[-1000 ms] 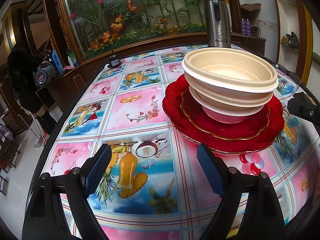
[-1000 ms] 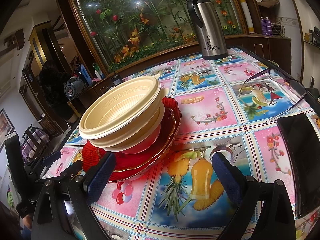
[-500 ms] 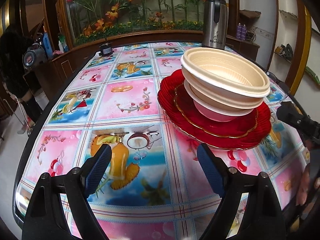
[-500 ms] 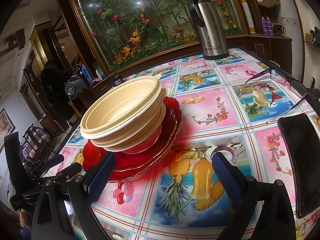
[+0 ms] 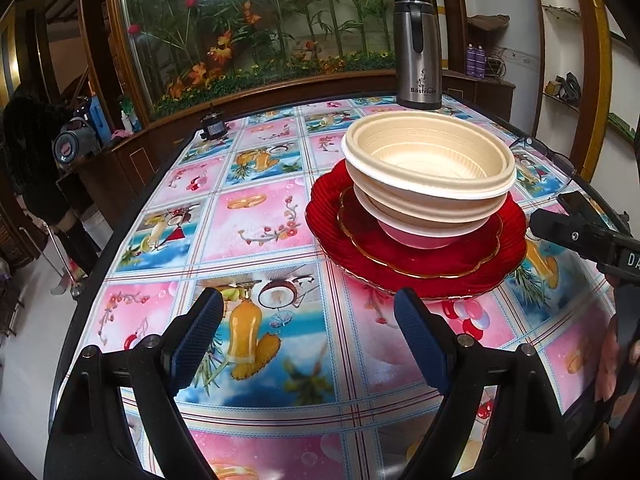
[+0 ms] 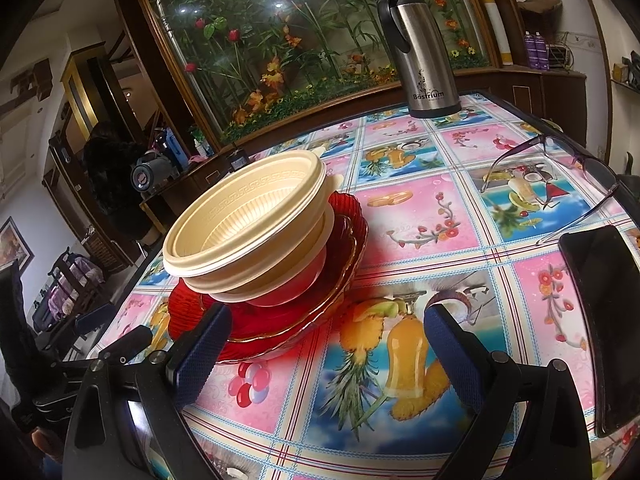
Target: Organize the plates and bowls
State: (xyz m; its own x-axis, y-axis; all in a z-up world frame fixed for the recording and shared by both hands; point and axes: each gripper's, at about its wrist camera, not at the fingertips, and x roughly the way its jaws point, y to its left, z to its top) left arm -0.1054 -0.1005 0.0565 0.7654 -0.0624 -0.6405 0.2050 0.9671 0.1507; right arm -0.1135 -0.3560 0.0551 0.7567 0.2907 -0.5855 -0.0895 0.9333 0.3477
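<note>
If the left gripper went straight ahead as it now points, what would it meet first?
Probably the tablecloth: the open left gripper aims left of the red plates, though depth is unclear.

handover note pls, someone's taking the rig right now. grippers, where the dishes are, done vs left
Left gripper: open, empty, above the tablecloth short of the stack.
Right gripper: open, empty, on the other side of the stack; its left finger overlaps the plate rim in its own view, contact unclear.
Dishes: all in one pile. Large red plate on the table, smaller gold-rimmed red plate on it, then a pink bowl and two cream bowls nested on top.
Done: stacking looks finished; no loose plate or bowl in view.
Left: probably nothing but pulling both grippers back. Mind the glasses, phone and thermos nearby.
</note>
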